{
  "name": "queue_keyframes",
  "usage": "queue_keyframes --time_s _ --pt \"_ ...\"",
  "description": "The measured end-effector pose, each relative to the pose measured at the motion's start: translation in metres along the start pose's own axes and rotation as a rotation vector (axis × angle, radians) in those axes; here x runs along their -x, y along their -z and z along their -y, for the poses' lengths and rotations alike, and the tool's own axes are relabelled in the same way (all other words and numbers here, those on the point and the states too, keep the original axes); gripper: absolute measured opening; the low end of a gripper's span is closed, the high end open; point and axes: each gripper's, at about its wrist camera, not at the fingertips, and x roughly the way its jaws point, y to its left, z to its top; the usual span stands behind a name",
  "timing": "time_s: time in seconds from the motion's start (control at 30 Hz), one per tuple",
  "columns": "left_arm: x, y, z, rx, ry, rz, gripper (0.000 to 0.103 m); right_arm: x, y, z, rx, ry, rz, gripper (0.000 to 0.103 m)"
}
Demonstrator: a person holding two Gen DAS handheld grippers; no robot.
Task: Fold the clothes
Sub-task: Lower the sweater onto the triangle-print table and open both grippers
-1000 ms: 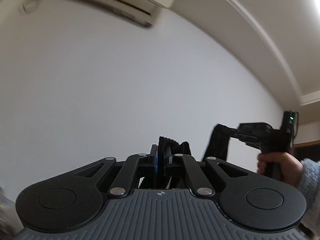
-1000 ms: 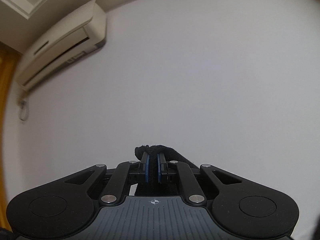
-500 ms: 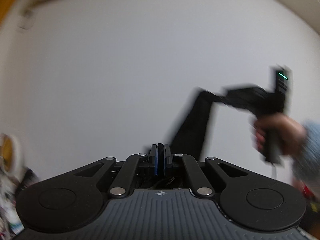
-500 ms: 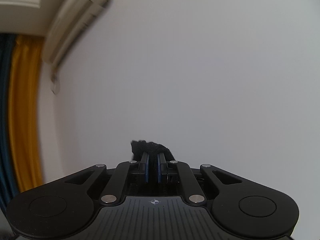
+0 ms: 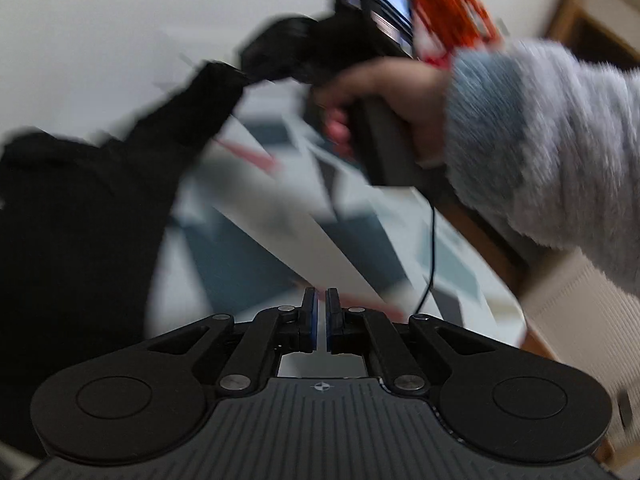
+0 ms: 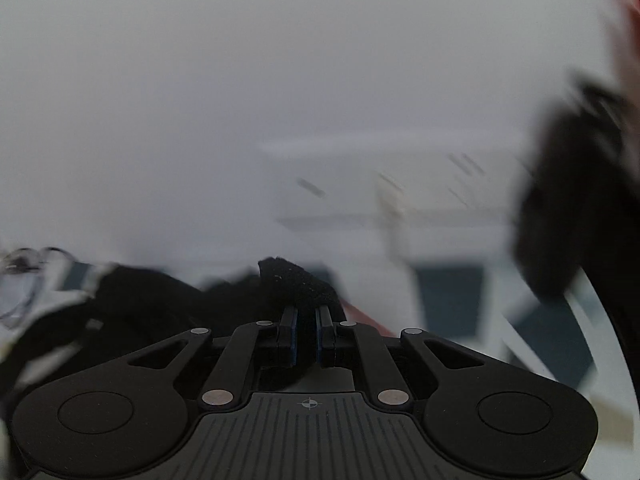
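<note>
Pinching black garment (image 6: 296, 280) – right gripper (image 6: 306, 336) fingers, just easing apart; left gripper (image 5: 322, 320) fingers nearly shut, empty.

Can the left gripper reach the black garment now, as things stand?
Probably yes: the black garment lies close beside the left gripper, with nothing between them. But its jaws are shut and empty, so they must open first.

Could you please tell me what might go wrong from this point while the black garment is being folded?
The right gripper has just been opening its jaws with the black garment between them, so the cloth could slip out. The left gripper is shut with no cloth in it; the garment hangs from one side and may land bunched on the patterned surface.
</note>
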Motion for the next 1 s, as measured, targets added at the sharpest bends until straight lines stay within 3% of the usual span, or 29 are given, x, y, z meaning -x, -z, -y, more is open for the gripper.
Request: queue_keyframes --time_s 0.03,0.1,0.13,0.2,0.27,0.4,0.43,0.53,0.63,0.83,0.9,1.0 --pt "-0.009 0.003 0.004 -0.016 0.031 -0.039 0.004 0.001 0.012 0.016 -0.030 0.034 -0.004 0.017" --pt "-0.023 0.014 0.013 -0.043 0.071 -0.088 0.009 0.010 0.034 0.044 -0.090 0.094 0.001 0.040" --pt "-0.027 0.023 0.019 -0.052 0.074 -0.089 0.011 0.016 0.035 0.055 -0.120 0.109 0.016 0.043" --pt "-0.016 0.021 0.011 -0.040 0.059 -0.069 0.027 0.037 0.041 0.069 -0.156 0.103 0.033 0.051" --pt "0.000 0.017 -0.004 -0.013 0.025 -0.030 0.072 0.053 0.049 0.072 -0.177 0.083 0.037 0.055" --pt "0.058 0.021 -0.060 0.100 -0.132 0.081 0.092 0.069 0.056 0.035 -0.166 -0.062 0.004 0.065" --pt "0.073 0.023 -0.076 0.128 -0.178 0.098 0.093 0.070 0.061 0.019 -0.136 -0.096 -0.016 0.066" --pt "0.113 0.038 -0.125 0.204 -0.297 0.125 0.100 0.071 0.085 -0.037 -0.047 -0.180 -0.039 0.081" --pt "0.138 0.050 -0.167 0.237 -0.386 0.125 0.101 0.071 0.111 -0.092 -0.063 -0.270 -0.096 0.091" --pt "0.132 0.053 -0.223 0.205 -0.430 0.096 0.101 0.057 0.150 -0.179 -0.097 -0.128 -0.255 0.092" --pt "0.124 0.054 -0.234 0.168 -0.415 0.082 0.101 0.053 0.158 -0.200 -0.077 -0.041 -0.280 0.092" --pt "0.106 0.054 -0.248 0.115 -0.373 0.036 0.101 0.046 0.168 -0.221 -0.047 0.073 -0.248 0.092"
